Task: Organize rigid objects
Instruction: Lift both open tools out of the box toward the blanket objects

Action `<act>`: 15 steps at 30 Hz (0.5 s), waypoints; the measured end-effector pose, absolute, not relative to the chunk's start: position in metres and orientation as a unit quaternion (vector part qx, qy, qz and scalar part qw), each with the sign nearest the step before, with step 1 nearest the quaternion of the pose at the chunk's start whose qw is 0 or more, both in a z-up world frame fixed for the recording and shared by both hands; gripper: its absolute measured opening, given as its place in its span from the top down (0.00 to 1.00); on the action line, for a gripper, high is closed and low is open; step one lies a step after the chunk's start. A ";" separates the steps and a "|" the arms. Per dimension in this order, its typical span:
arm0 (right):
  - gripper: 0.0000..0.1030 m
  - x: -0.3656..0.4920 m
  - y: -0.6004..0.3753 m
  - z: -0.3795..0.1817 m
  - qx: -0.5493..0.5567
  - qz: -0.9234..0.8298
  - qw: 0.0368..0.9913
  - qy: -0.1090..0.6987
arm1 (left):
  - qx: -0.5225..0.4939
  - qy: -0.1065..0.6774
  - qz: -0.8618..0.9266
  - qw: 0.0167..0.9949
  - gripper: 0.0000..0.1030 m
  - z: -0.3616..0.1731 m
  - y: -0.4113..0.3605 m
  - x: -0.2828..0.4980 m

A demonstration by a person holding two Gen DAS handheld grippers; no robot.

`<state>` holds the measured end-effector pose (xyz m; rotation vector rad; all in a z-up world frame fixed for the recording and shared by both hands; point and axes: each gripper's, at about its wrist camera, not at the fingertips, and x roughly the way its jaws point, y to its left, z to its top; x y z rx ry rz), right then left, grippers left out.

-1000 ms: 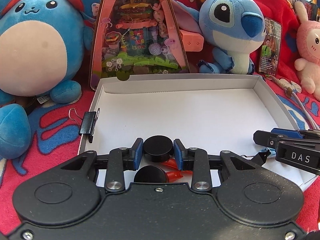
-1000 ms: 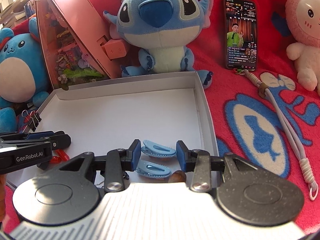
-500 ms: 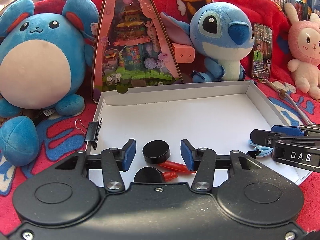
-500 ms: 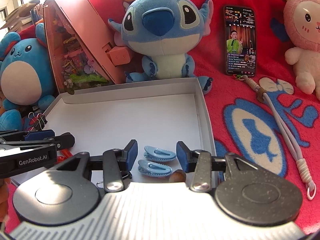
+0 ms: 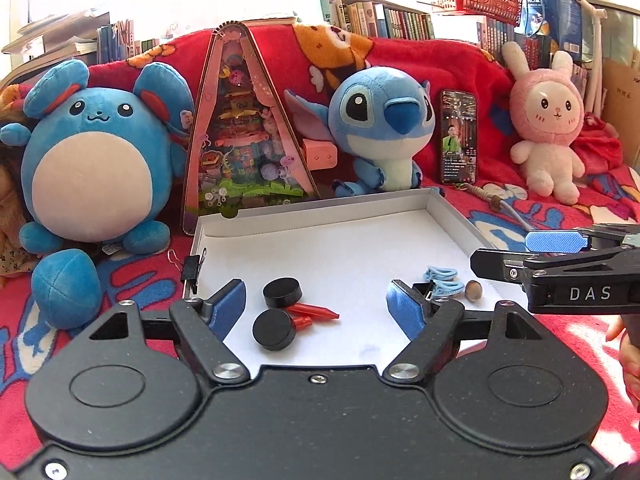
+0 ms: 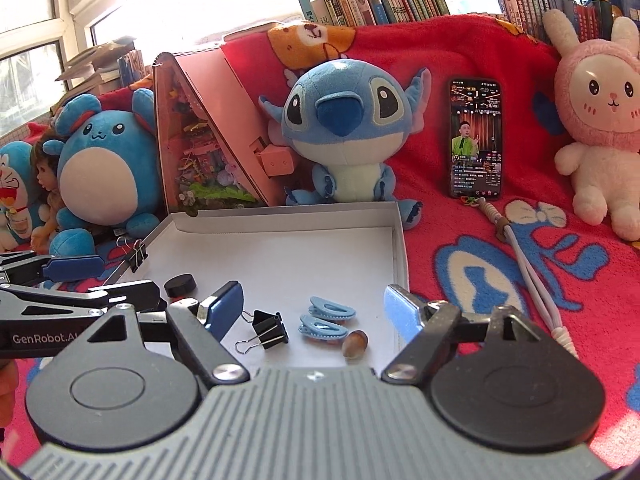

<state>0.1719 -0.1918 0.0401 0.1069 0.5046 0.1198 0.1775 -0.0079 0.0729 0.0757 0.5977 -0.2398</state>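
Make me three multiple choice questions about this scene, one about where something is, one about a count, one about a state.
1. The black binder clip inside the white tray lies
A. left of the blue clips
B. right of them
C. on the phone

2. Black round discs in the tray:
A. one
B. two
C. four

3. The right gripper has
A. nothing between its jaws
B. a disc
C. a clip

A: clip sits left of them.
B: two discs show.
A: opening jaws stand clear of everything.
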 end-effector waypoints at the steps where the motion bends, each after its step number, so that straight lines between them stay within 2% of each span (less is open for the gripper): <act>1: 0.14 0.166 -0.191 0.041 0.044 0.061 0.967 0.244 | 0.036 0.293 -0.120 0.948 0.25 0.074 -0.007 0.172; 7: 0.09 0.131 -0.183 0.042 -0.014 0.078 0.973 0.215 | 0.031 0.291 -0.138 0.946 0.25 0.073 -0.003 0.133; 15: 0.08 0.095 -0.170 0.023 -0.074 0.096 0.969 0.215 | 0.017 0.302 -0.162 0.939 0.24 0.056 0.000 0.085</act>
